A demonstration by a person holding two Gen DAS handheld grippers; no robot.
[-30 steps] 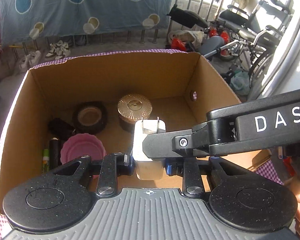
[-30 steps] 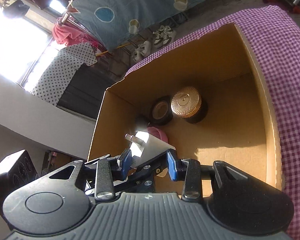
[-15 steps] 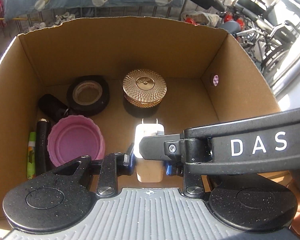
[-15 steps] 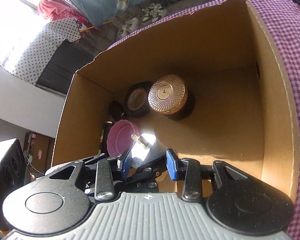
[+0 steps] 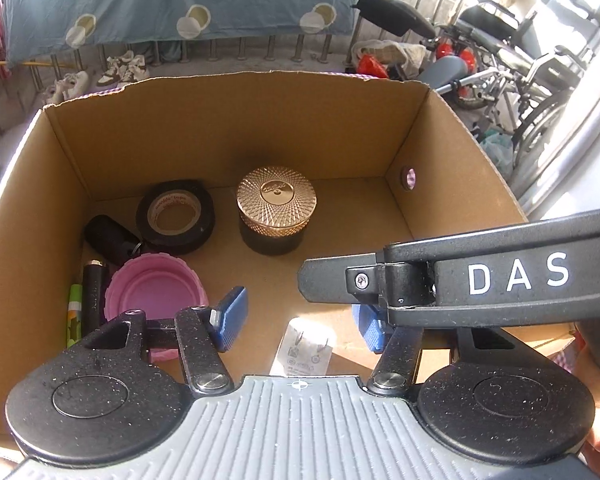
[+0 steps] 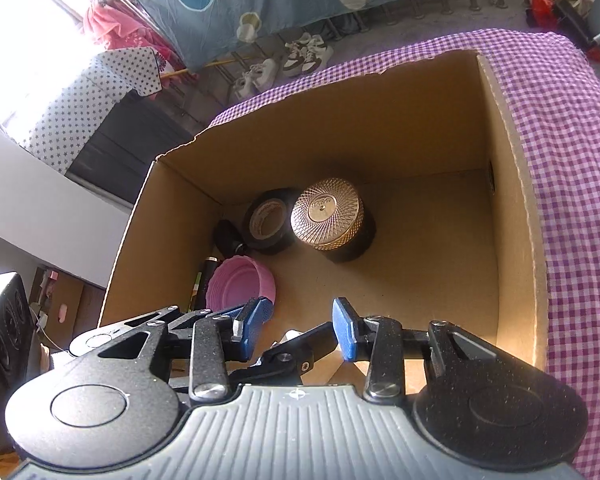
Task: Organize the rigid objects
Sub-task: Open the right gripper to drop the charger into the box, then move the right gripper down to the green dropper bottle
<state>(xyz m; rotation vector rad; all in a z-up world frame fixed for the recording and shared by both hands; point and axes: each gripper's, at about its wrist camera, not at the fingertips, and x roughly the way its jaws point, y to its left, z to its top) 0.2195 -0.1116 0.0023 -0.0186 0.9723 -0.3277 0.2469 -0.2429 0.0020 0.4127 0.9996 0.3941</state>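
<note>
Lying on the cardboard box (image 5: 228, 128) floor, the white plug adapter (image 5: 303, 347) looks light, rigid, slick; pinch its flat sides. Left claw (image 5: 300, 320) and right claw (image 6: 298, 326) both gape, empty.

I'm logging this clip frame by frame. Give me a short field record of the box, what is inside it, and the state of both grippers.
container: cardboard box, open top
surface: purple checked cloth
white charger: on box floor, near side, prongs up, free
gold-lidded jar: centre back
black tape roll: left of jar
pink lid: left side
left gripper: open, over charger
right gripper: open, empty
</note>
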